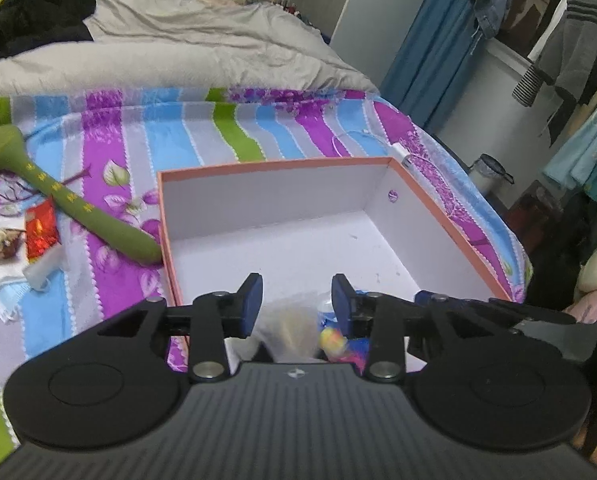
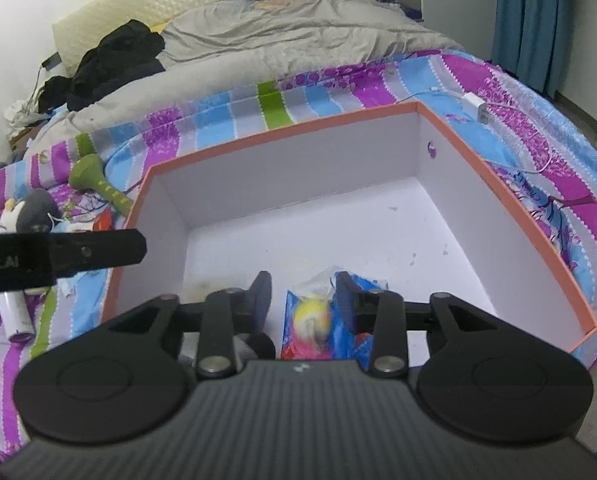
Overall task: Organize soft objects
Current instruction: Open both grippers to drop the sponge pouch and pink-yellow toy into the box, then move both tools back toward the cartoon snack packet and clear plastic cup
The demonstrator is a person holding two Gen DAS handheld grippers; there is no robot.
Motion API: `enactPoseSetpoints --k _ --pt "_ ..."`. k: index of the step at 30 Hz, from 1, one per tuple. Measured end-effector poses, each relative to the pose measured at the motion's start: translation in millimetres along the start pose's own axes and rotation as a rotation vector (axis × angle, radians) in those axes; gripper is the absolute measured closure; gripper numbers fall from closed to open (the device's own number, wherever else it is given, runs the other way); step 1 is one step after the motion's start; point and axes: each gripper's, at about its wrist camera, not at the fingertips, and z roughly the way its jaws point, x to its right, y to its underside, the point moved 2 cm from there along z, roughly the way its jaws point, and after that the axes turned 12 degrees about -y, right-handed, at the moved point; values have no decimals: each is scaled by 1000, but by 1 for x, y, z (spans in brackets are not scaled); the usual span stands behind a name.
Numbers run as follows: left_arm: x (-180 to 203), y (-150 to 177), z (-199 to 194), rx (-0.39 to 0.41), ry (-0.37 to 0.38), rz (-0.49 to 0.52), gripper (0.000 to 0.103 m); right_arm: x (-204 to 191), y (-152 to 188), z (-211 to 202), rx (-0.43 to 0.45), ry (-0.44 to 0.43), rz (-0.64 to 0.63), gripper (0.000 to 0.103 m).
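Note:
A wide box with an orange rim (image 1: 274,165) and a white inside lies on the striped bed sheet. Against its near wall rests a crinkly blue packet with a yellow ball (image 2: 312,320) in clear plastic, seen again as the packet (image 1: 332,338) in the left wrist view. My left gripper (image 1: 298,300) hangs open over the box's near left corner, the plastic below its gap. My right gripper (image 2: 303,300) is open, its fingers on either side of the packet, the right pad close against it. A long green plush stick (image 1: 58,192) lies left of the box, beside a grey plush toy (image 2: 30,208).
A grey duvet (image 1: 186,40) and black clothing (image 1: 38,12) cover the far half of the bed. A white charger with cable (image 2: 476,106) lies beyond the box. A red packet (image 1: 40,228), a face mask and a white tube (image 2: 16,312) lie at the left. Bin (image 1: 488,170) on the floor.

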Motion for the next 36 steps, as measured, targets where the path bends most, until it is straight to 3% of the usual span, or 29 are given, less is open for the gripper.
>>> enactPoseSetpoints --k 16,36 --pt "-18 9 -91 175 -34 -4 59 -47 -5 -59 141 -81 -54 61" --pt "-102 82 -213 274 -98 -69 59 -145 48 -108 188 -172 -166 61"
